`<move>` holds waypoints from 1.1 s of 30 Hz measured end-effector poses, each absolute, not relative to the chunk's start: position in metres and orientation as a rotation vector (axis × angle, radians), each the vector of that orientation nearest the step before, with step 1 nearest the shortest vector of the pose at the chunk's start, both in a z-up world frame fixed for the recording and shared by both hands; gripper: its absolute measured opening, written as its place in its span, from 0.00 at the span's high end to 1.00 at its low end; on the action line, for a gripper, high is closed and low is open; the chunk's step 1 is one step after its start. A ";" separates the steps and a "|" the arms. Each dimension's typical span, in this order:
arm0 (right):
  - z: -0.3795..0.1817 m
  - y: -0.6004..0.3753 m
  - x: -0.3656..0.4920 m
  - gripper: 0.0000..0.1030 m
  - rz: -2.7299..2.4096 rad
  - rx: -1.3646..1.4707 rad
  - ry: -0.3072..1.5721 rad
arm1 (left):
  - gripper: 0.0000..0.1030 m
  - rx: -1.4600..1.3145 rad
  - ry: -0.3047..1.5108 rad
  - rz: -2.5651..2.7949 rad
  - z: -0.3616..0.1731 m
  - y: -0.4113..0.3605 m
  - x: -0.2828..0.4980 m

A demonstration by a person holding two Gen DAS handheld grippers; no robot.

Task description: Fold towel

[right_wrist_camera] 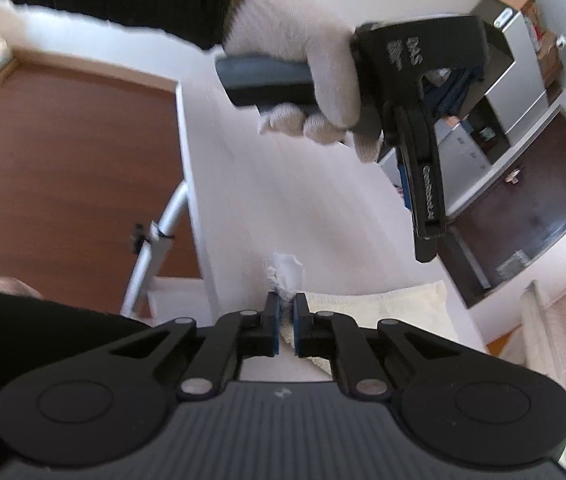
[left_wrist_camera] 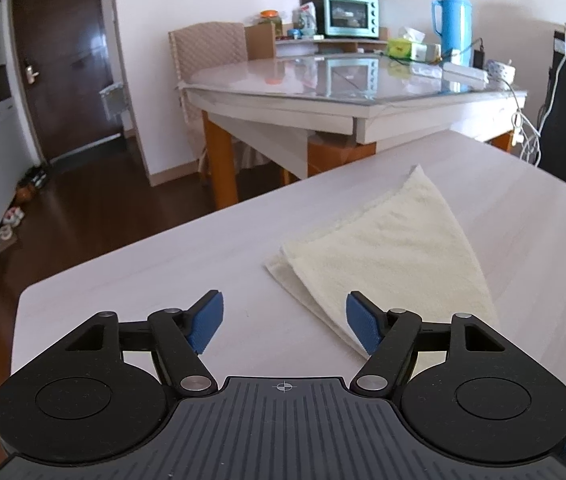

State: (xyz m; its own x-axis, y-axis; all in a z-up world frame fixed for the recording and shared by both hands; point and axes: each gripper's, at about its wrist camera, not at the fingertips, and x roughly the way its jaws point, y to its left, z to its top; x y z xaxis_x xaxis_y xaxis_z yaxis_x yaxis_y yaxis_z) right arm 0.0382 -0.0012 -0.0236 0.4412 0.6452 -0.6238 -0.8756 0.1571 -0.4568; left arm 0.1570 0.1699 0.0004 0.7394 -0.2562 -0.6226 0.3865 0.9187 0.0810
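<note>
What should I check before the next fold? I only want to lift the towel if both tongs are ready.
1. Right tongs shut on a towel corner: ok, pads pinch a tuft of the towel.
2. Left tongs gripping the towel: not ok, jaws stand open with nothing between them.
3. Left tongs lined up with a corner: not ok, the near corner lies beside the right-hand pad, not between the pads.
4. Towel flat on the table: ok, folded layers lie flat.
5. How many layers the right tongs hold: cannot tell.
</note>
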 end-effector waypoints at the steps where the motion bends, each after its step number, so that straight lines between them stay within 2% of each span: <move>1: -0.016 -0.005 0.040 0.93 1.145 -0.842 0.335 | 0.29 0.237 0.652 -0.360 0.000 0.168 0.159; 7: 0.015 -0.017 0.044 0.93 1.296 -0.679 0.413 | 0.29 0.301 0.694 -0.361 -0.011 0.166 0.170; 15: 0.031 -0.046 0.015 0.93 1.357 -0.585 0.435 | 0.26 0.359 0.749 -0.340 -0.028 0.169 0.173; 21: 0.033 -0.053 0.026 0.93 1.377 -0.523 0.449 | 0.25 0.364 0.755 -0.337 -0.029 0.168 0.175; 26: 0.050 -0.063 0.058 0.93 1.372 -0.425 0.442 | 0.26 0.255 0.689 -0.286 -0.006 0.185 0.176; 33: 0.062 -0.108 0.162 0.93 1.228 -0.098 0.515 | 0.26 0.214 0.617 -0.193 0.017 0.204 0.178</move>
